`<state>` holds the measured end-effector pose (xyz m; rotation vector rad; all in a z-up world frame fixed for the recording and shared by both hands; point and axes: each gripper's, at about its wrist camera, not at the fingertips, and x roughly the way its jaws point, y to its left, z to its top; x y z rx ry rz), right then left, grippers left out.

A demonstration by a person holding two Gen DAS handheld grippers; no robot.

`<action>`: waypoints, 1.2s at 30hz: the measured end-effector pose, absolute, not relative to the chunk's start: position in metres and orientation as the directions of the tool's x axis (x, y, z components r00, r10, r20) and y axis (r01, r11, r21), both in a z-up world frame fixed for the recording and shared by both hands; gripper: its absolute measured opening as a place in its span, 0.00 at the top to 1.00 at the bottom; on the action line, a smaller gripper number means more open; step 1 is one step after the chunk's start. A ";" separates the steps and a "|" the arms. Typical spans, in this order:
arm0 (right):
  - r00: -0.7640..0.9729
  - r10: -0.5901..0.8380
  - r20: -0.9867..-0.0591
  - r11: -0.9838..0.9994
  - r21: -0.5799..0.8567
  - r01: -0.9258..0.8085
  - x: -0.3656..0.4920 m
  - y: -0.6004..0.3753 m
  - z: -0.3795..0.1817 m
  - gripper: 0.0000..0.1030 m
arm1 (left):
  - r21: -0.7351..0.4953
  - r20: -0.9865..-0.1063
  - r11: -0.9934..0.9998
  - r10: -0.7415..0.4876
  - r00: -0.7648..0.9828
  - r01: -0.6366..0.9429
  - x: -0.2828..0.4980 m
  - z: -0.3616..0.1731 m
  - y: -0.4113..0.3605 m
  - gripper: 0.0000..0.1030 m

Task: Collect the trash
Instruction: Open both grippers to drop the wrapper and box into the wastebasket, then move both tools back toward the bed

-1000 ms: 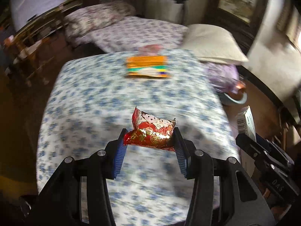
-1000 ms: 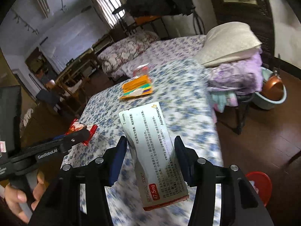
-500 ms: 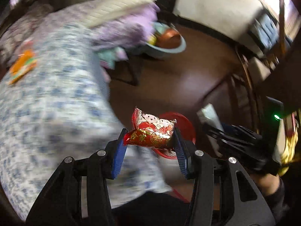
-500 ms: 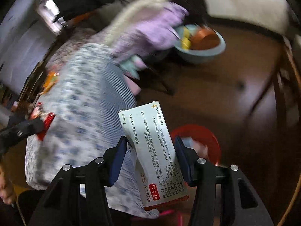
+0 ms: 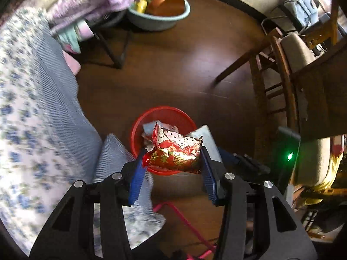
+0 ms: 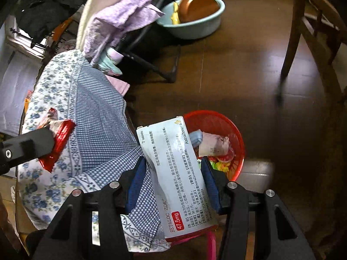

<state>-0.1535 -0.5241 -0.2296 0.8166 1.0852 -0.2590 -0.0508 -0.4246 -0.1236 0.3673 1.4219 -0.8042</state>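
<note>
My left gripper (image 5: pixel 172 162) is shut on a red snack wrapper (image 5: pixel 173 151) and holds it above a red trash basket (image 5: pixel 164 113) on the floor. My right gripper (image 6: pixel 172 173) is shut on a white medicine box (image 6: pixel 173 169), held beside the same red basket (image 6: pixel 216 121), which has several scraps in it. The left gripper with the wrapper (image 6: pixel 58 138) also shows at the left of the right wrist view, over the tablecloth.
A table with a blue floral cloth (image 6: pixel 86 112) is at the left. A teal basin (image 6: pixel 195 26) with a copper pan stands on the brown floor. A folding rack with purple cloth (image 6: pixel 121 15) is beyond the table. A wooden chair (image 5: pixel 279 65) stands at the right.
Both grippers have swung from over the table to the right and down toward the red basket on the floor. Each still holds its item.
</note>
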 end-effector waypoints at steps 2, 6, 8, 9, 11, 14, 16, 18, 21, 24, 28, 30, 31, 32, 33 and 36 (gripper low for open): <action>0.464 0.194 -0.864 0.679 0.460 0.573 -0.155 -0.526 -0.240 0.50 | -0.232 -0.964 0.695 -0.258 -0.065 0.681 -0.052 -0.137 -0.432 0.53; 0.460 0.203 -0.864 0.644 0.472 0.602 -0.155 -0.531 -0.259 0.50 | -0.220 -0.971 0.705 -0.222 -0.085 0.674 -0.052 -0.161 -0.437 0.53; 0.457 0.207 -0.865 0.633 0.475 0.612 -0.156 -0.532 -0.265 0.50 | -0.224 -0.973 0.713 -0.208 -0.105 0.665 -0.049 -0.172 -0.439 0.53; 0.456 0.211 -0.865 0.627 0.478 0.615 -0.156 -0.532 -0.268 0.50 | -0.224 -0.973 0.715 -0.202 -0.111 0.663 -0.048 -0.176 -0.439 0.53; 0.454 0.217 -0.864 0.616 0.482 0.623 -0.154 -0.532 -0.274 0.49 | -0.228 -0.973 0.724 -0.201 -0.116 0.652 -0.047 -0.179 -0.439 0.51; 0.455 0.218 -0.864 0.605 0.485 0.631 -0.150 -0.532 -0.280 0.48 | -0.231 -0.972 0.740 -0.199 -0.122 0.632 -0.044 -0.183 -0.439 0.51; 0.451 0.195 -0.871 0.602 0.470 0.646 -0.151 -0.533 -0.280 0.38 | -0.248 -0.969 0.742 -0.201 -0.147 0.623 -0.043 -0.186 -0.439 0.42; 0.450 0.169 -0.877 0.606 0.452 0.655 -0.152 -0.534 -0.279 0.31 | -0.250 -0.968 0.749 -0.201 -0.149 0.613 -0.043 -0.186 -0.439 0.37; 0.432 0.145 -0.890 0.608 0.425 0.671 -0.156 -0.538 -0.276 0.31 | -0.246 -0.969 0.749 -0.209 -0.133 0.616 -0.043 -0.182 -0.437 0.37; 0.420 0.120 -0.900 0.610 0.400 0.684 -0.159 -0.543 -0.268 0.31 | -0.234 -0.971 0.755 -0.218 -0.103 0.613 -0.041 -0.172 -0.433 0.37; 0.422 0.073 -0.904 0.642 0.366 0.674 -0.162 -0.547 -0.245 0.30 | -0.231 -0.967 0.753 -0.245 -0.064 0.616 -0.039 -0.153 -0.431 0.37; 0.424 0.050 -0.904 0.657 0.350 0.668 -0.162 -0.547 -0.234 0.28 | -0.231 -0.964 0.752 -0.264 -0.039 0.617 -0.037 -0.138 -0.428 0.37; 0.428 0.037 -0.903 0.666 0.342 0.663 -0.161 -0.547 -0.226 0.28 | -0.232 -0.962 0.753 -0.270 -0.031 0.616 -0.035 -0.133 -0.427 0.37; 0.431 0.027 -0.902 0.676 0.334 0.657 -0.160 -0.546 -0.218 0.27 | -0.234 -0.959 0.754 -0.281 -0.021 0.614 -0.033 -0.124 -0.424 0.37; 0.433 0.022 -0.901 0.682 0.330 0.653 -0.158 -0.545 -0.214 0.27 | -0.237 -0.957 0.755 -0.292 -0.011 0.612 -0.031 -0.117 -0.421 0.37; 0.456 0.003 -0.890 0.710 0.322 0.626 -0.151 -0.540 -0.191 0.27 | -0.235 -0.944 0.761 -0.327 0.045 0.604 -0.023 -0.090 -0.406 0.36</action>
